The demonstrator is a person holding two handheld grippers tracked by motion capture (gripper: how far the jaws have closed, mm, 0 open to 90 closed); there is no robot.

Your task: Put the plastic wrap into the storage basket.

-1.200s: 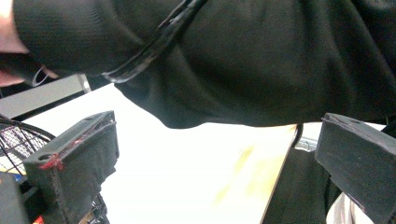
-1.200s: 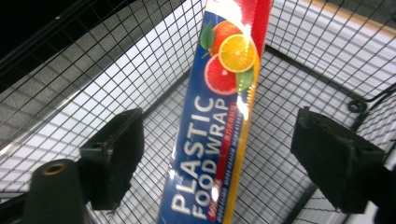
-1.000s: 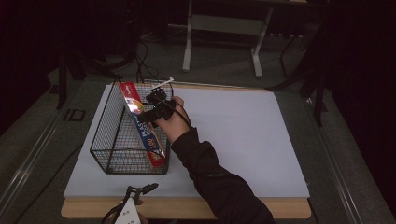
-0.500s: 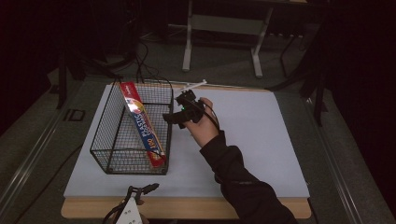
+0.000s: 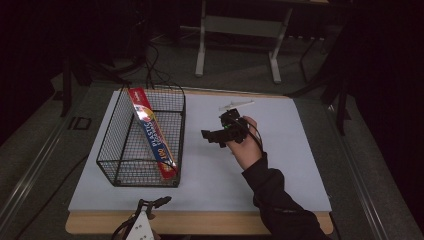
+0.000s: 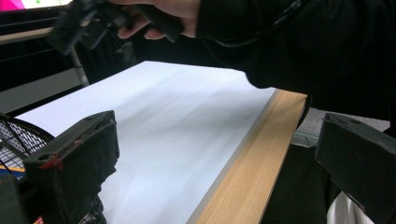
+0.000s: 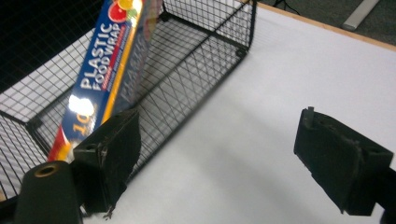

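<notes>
One wire basket (image 5: 142,142) anchors our high view: a box of plastic food wrap (image 5: 152,134) leans inside it against its right wall, our right gripper (image 5: 212,136) hangs just right of it over the white mat (image 5: 280,165), and our left gripper (image 5: 150,205) sits below it at the table's edge. Our left gripper view shows jaws spread wide, the basket perhaps beside the left one. Our right gripper view shows jaws parted, empty, facing basket (image 7: 201,60) and box (image 7: 105,65).
</notes>
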